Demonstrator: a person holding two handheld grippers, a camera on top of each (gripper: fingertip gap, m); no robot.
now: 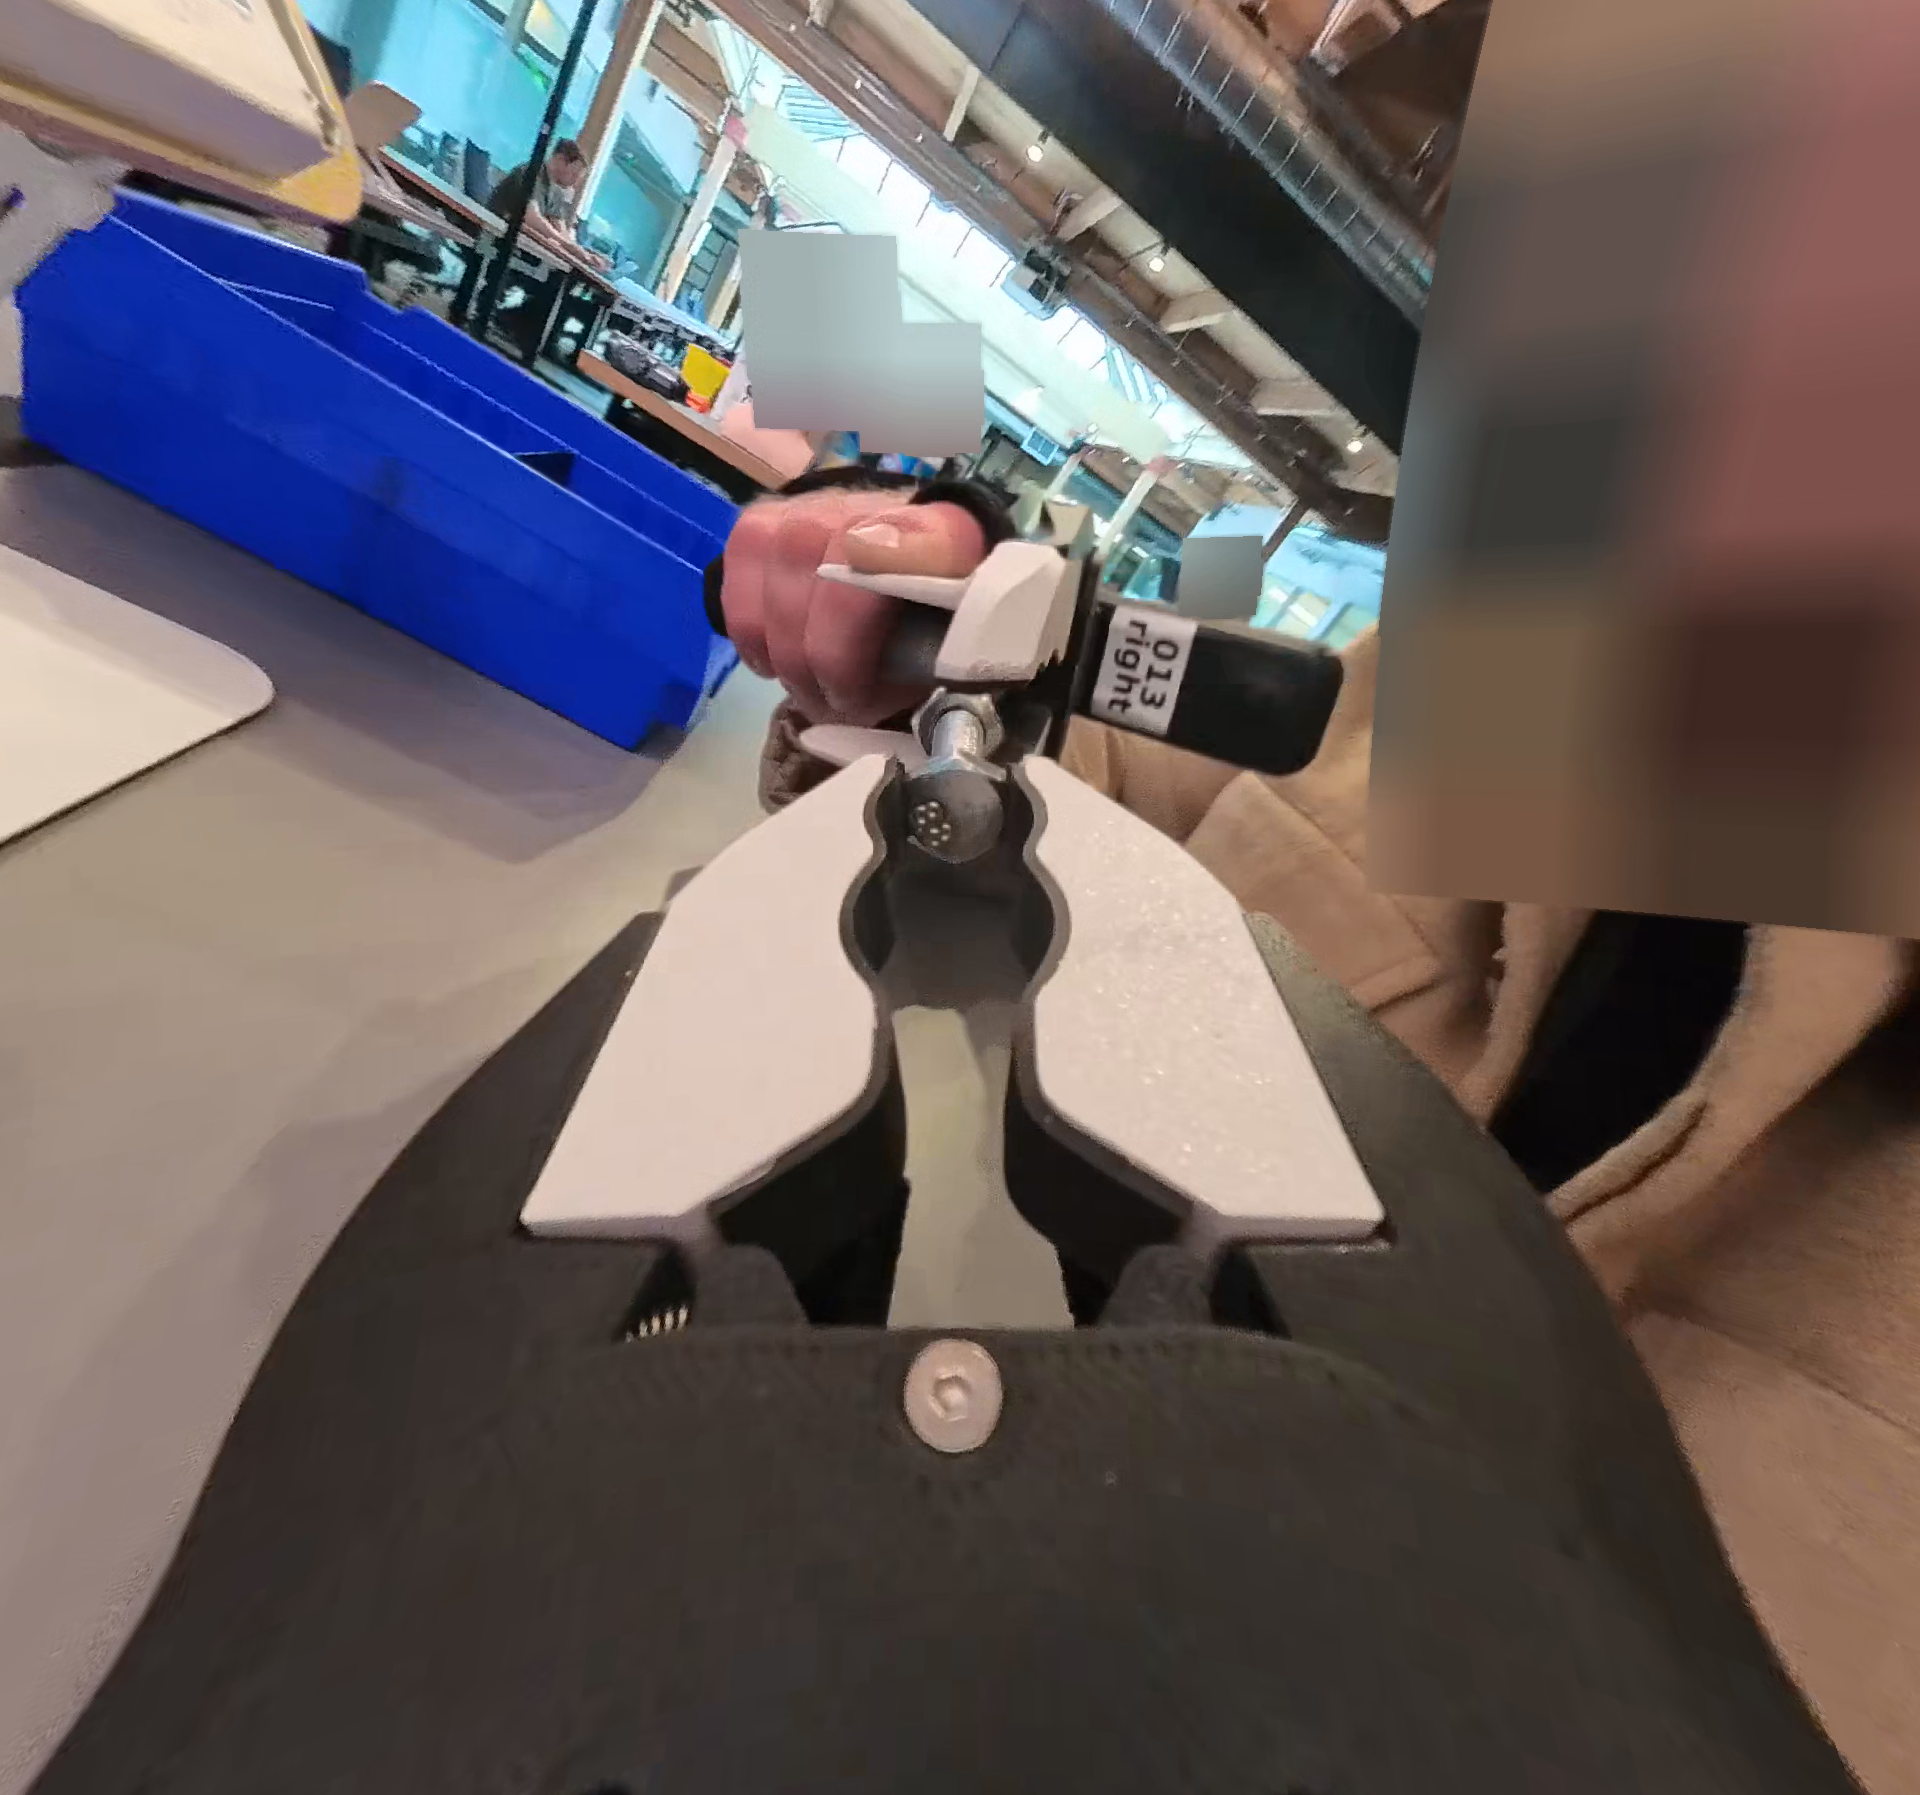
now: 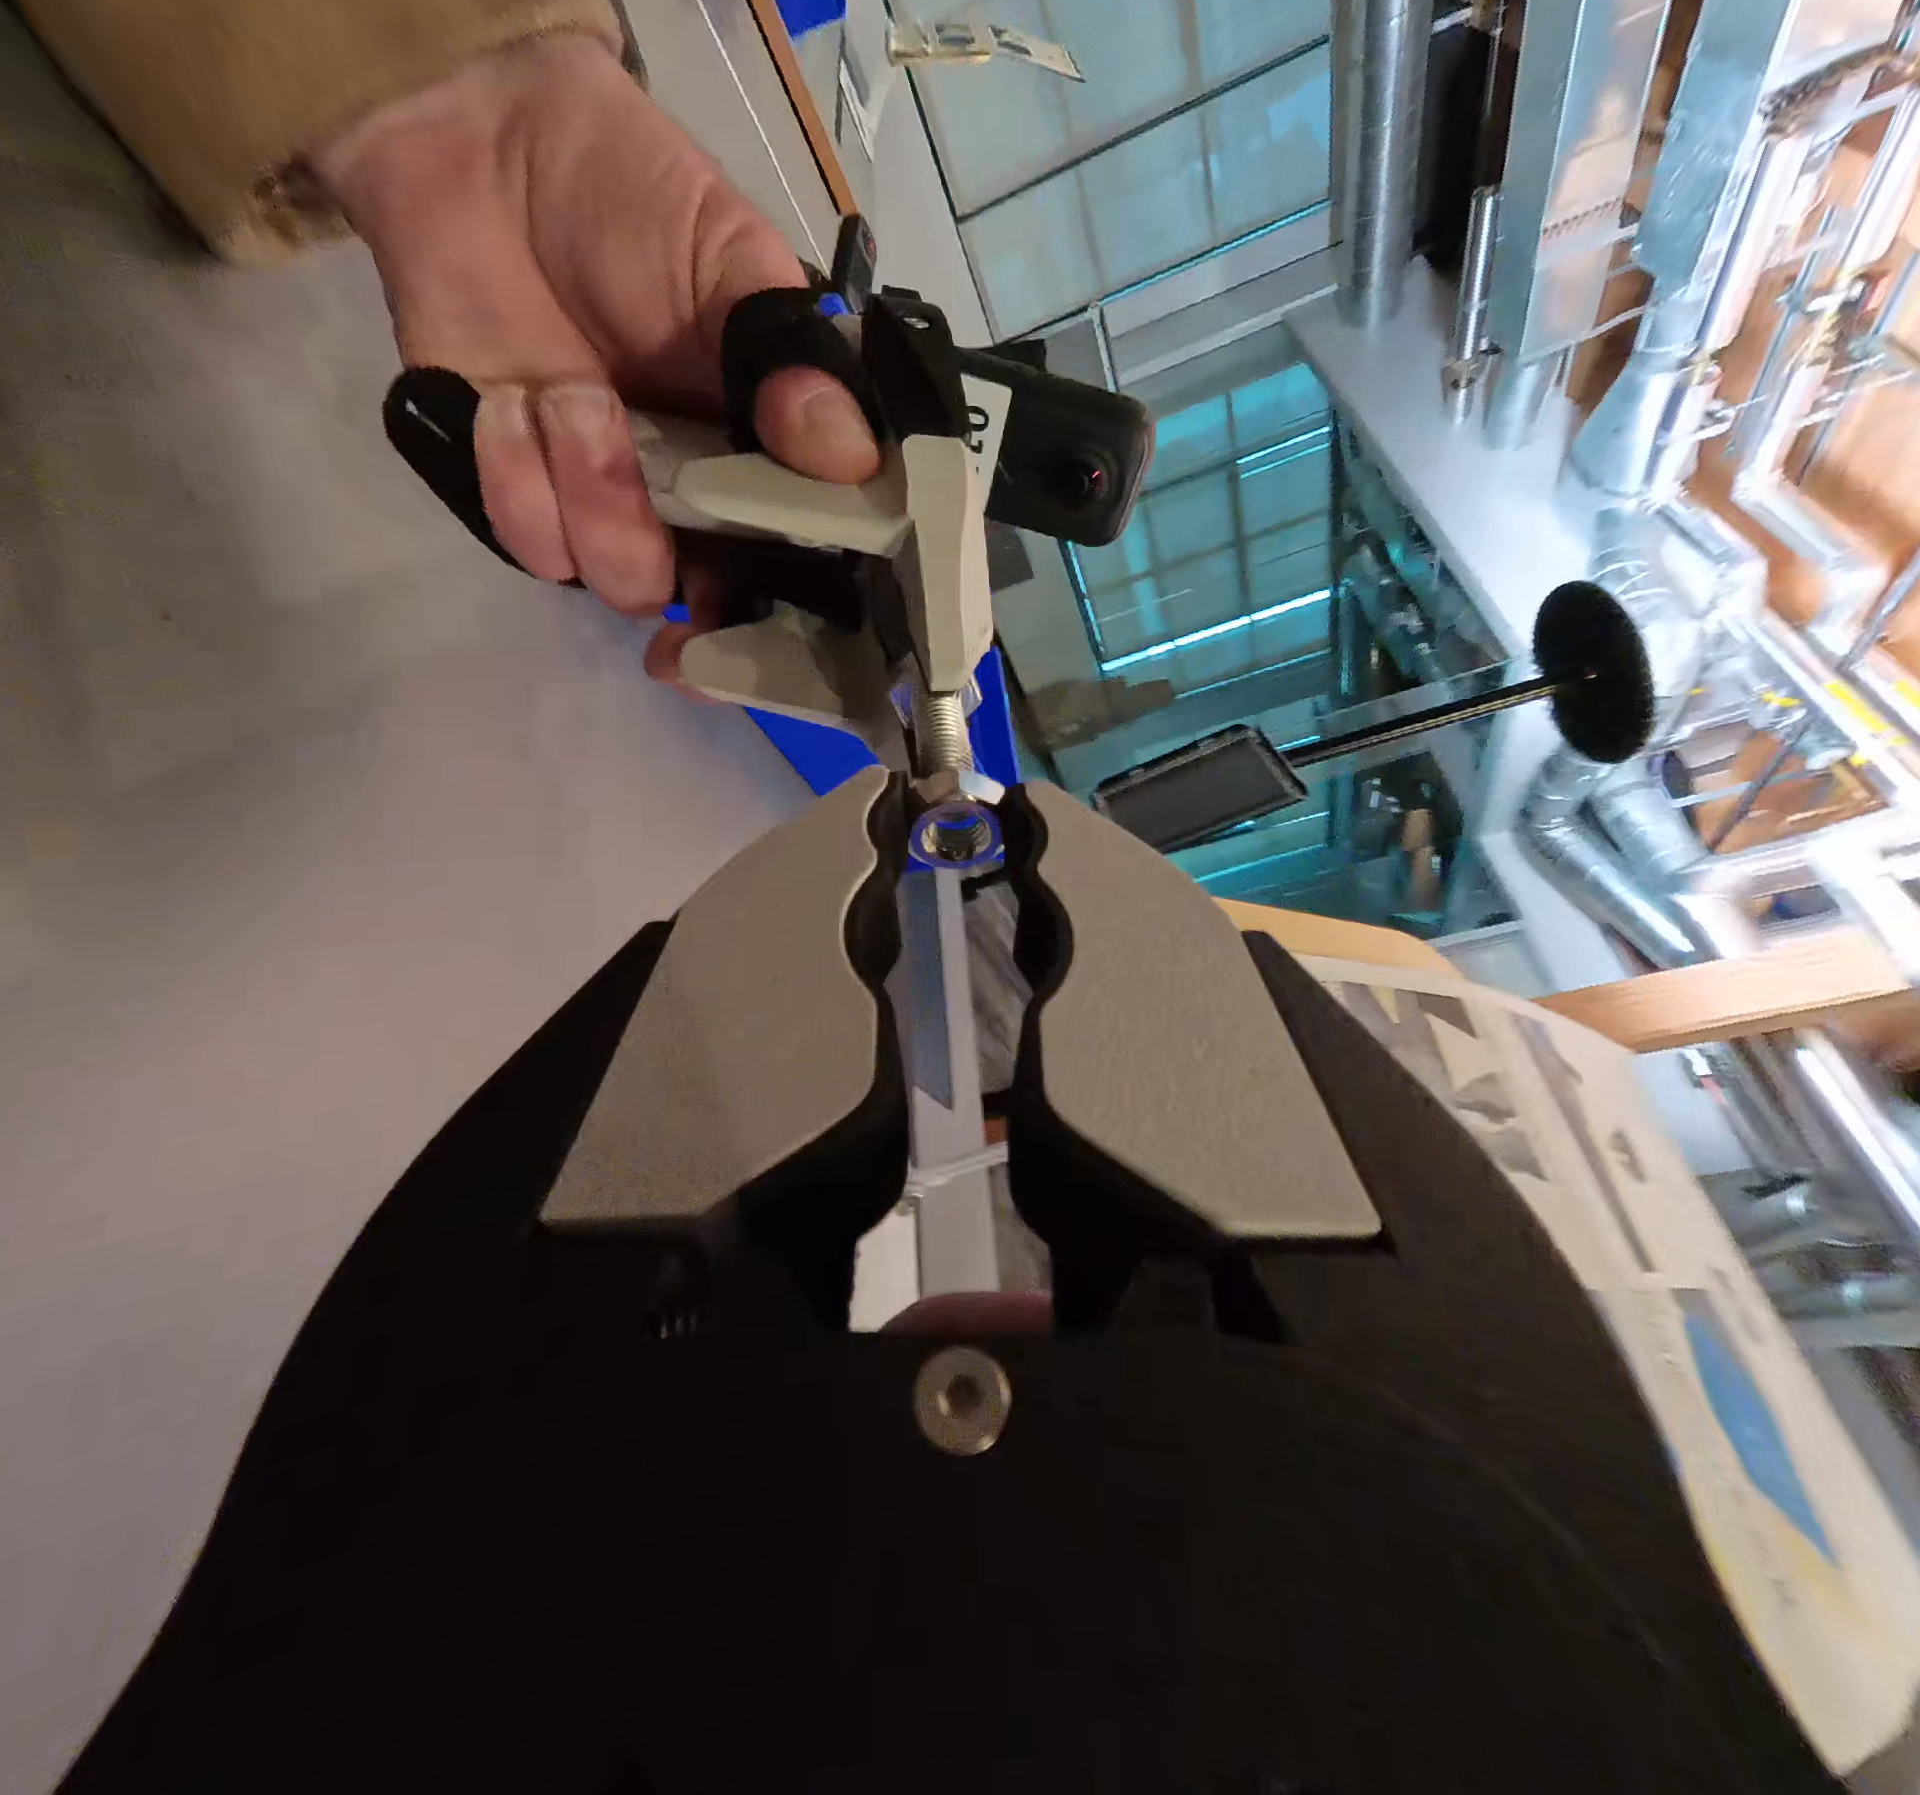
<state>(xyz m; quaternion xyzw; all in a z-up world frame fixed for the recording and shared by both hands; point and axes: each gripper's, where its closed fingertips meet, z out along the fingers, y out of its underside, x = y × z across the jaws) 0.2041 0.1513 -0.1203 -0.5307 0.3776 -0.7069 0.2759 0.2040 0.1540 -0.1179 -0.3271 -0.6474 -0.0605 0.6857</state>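
Note:
A silver bolt (image 1: pixel 954 823) points away from me, its round head clamped between the tips of my left gripper (image 1: pixel 951 805). My right gripper (image 2: pixel 956 810) is shut on a hex nut (image 2: pixel 966 793) that sits on the bolt's threaded shaft (image 2: pixel 940 727); the shaft's end shows through the nut. The two grippers face each other tip to tip above the grey table (image 1: pixel 312 966). A hand (image 1: pixel 831 602) holds the right gripper's white handle (image 1: pixel 997 623). In the right wrist view, a hand (image 2: pixel 582 311) holds the left gripper, whose white finger (image 2: pixel 945 571) reaches down to the bolt.
A blue divided bin (image 1: pixel 364 457) stands on the table to the left. A white mat (image 1: pixel 94 696) lies at the left edge. A box with printed sheets (image 1: pixel 156 10) sits above the bin. A beige sleeve (image 1: pixel 1351 914) is close on the right.

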